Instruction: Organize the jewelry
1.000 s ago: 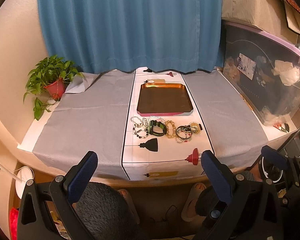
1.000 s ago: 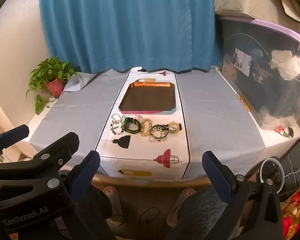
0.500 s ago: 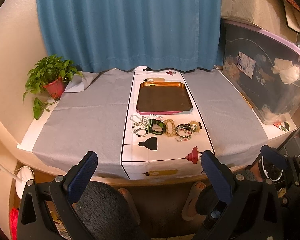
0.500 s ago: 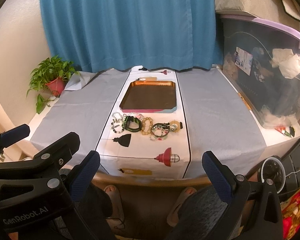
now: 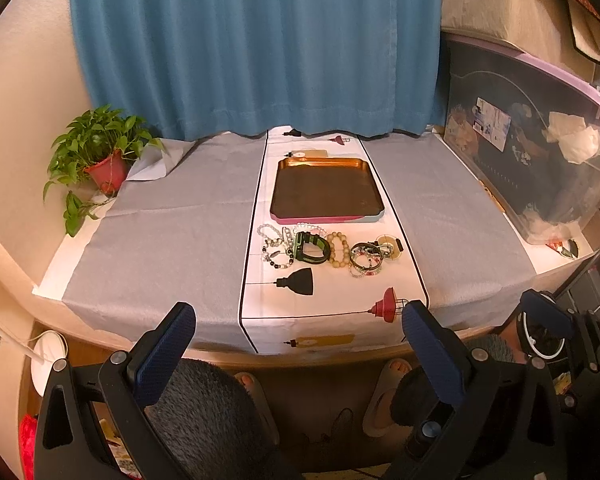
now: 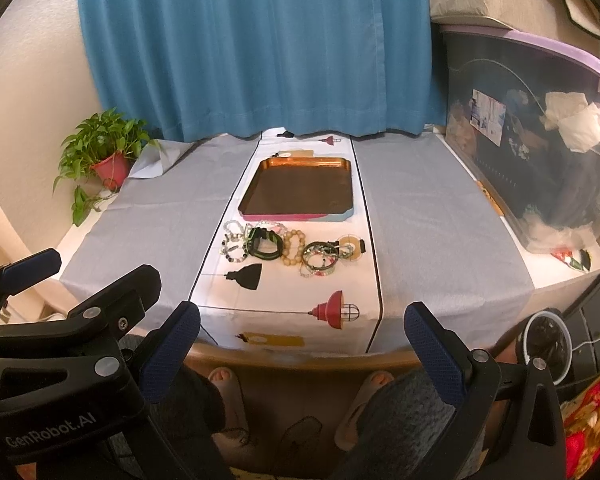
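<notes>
Both grippers hang below the near edge of the tabletop (image 5: pixel 172 240), above the person's knees and sandalled feet, holding nothing. The left gripper (image 5: pixel 298 354) has its jaws wide apart, and so does the right gripper (image 6: pixel 300 356). The jewelry (image 5: pixel 328 249) lies in a row across the printed runner (image 6: pixel 284 292), just in front of the empty tray (image 5: pixel 326 190) that sits toward the far edge by the blue curtain (image 5: pixel 256 44). Only the right wrist view shows the left gripper's black body from the side, with "GenRobot.AI" printed on it; the left view catches just a blue tip of the right one. A potted plant (image 6: pixel 104 152) stands at the far left corner, a clear storage bin (image 6: pixel 540 140) along the right edge.
</notes>
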Motion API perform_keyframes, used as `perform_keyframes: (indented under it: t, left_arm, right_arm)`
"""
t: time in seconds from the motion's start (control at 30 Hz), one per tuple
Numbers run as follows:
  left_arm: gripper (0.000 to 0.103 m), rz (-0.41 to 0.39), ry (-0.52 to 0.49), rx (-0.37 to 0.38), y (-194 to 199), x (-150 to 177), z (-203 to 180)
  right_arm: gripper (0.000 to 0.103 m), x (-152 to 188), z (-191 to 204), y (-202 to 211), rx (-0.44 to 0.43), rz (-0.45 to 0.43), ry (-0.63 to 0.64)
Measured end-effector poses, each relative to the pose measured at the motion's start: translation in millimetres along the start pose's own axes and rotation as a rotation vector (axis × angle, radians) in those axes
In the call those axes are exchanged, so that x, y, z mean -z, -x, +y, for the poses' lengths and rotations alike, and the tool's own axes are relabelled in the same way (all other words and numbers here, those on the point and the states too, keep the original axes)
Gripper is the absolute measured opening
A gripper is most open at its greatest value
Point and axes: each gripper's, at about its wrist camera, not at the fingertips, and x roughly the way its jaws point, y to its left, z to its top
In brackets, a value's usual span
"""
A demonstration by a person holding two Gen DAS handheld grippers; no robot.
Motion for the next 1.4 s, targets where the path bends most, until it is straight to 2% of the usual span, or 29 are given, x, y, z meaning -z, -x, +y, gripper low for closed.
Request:
perform_keyframes:
  t: [0.47, 0.73, 0.87, 1.0, 1.03, 1.13, 1.17, 1.23, 1.3, 1.37, 1.4]
  left_arm:
    - [0.103, -0.006, 0.001, -0.005, -2, -2, -1]
    - [0.102, 0.003, 0.000, -0.004, -17, -1, -2]
    - [0.102, 0.005, 0.006, 0.000, -36, 1, -3]
    - [0.102, -0.008, 0.031, 0.094, -68, 9, -1]
    - [0.102, -0.014, 0.042, 0.094, -76, 11, 0]
    - [0.103, -0.006, 0.071, 0.032, -107, 19, 4]
    - [0.103, -0.002, 0.079, 0.031, -118, 21, 6]
    - [0.103, 0.010, 0.102, 0.038, -144, 24, 16]
    - [0.103, -0.006, 0.099, 0.088, -164, 25, 25]
    - [0.102, -0.037, 0.082, 0.229, -185, 20, 36]
    - [0.102, -0.038, 0.077, 0.253, -192, 17, 38]
  right_arm:
    - [0.101, 4, -2, -5, -0.012, 0.012, -0.007]
    - [0.101, 2, -7, -21, -0.029, 0.032, -0.018]
    - [0.101, 3, -10, -37, -0.040, 0.036, -0.011]
    - [0.101, 5, -13, -65, -0.009, 0.021, 0.015]
    - [0.101, 6, -14, -74, -0.004, 0.020, 0.022]
    - [0.101, 9, -19, -107, 0.007, 0.036, 0.055]
    - [0.101, 10, -20, -118, 0.021, 0.034, 0.069]
    - [0.101, 13, -23, -140, -0.011, 0.028, 0.093]
    - [0.101, 15, -33, -164, -0.087, 0.060, 0.078]
    - [0.101, 14, -46, -189, -0.175, 0.092, 0.040]
    - [0.101, 13, -53, -201, -0.181, 0.096, 0.013]
